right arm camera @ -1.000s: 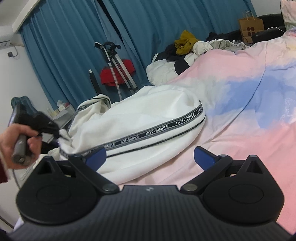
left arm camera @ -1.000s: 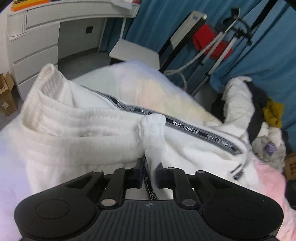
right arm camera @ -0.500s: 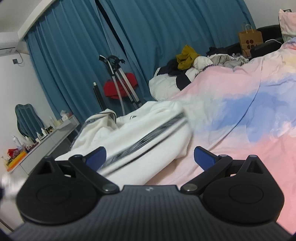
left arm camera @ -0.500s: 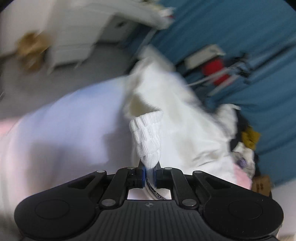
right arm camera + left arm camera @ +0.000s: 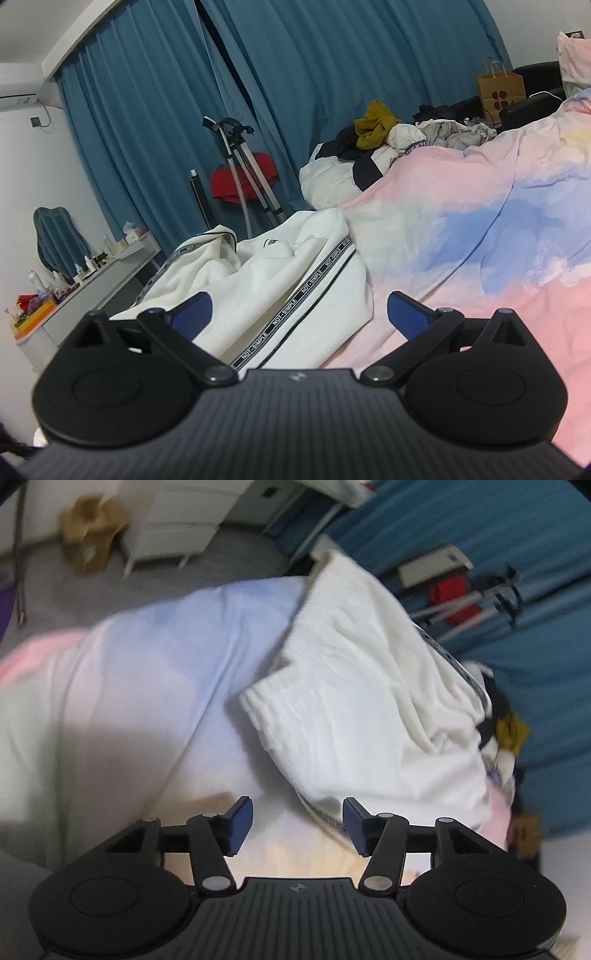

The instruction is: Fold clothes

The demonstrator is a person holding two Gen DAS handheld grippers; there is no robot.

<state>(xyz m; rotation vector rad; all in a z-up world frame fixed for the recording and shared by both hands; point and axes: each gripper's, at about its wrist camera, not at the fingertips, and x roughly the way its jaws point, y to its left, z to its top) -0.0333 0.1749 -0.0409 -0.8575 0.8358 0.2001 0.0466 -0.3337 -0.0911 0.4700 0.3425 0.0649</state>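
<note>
The left gripper (image 5: pixel 297 821), a black two-finger tool with blue pads, is shown with its jaws spread apart and nothing held between them. It is positioned just above the pastel pink, blue and white bedspread (image 5: pixel 147 686), with the near edge of the white fleece garment with ribbed hems and a black "NOT-SIMPLE" tape stripe (image 5: pixel 369 716) lying just in front of its right finger. The garment is seen crumpled on the bedspread, its ribbed hem (image 5: pixel 258 716) turned toward the camera; this view is blurred.

In the right wrist view, the right gripper (image 5: pixel 297 314) is likewise seen with its jaws wide apart and empty, held near the garment (image 5: pixel 266 291) and apart from it. The garment is shown heaped at the bed's edge, the lettered stripe (image 5: pixel 314 284) running along its side. Beyond it are seen a mixed pile of dark, mustard and white clothes (image 5: pixel 388 144), a silver tripod with a red item behind it (image 5: pixel 243 173), teal curtains (image 5: pixel 332 55), a brown paper bag (image 5: pixel 500 88) and a white desk crowded with small bottles (image 5: pixel 92 273).
</note>
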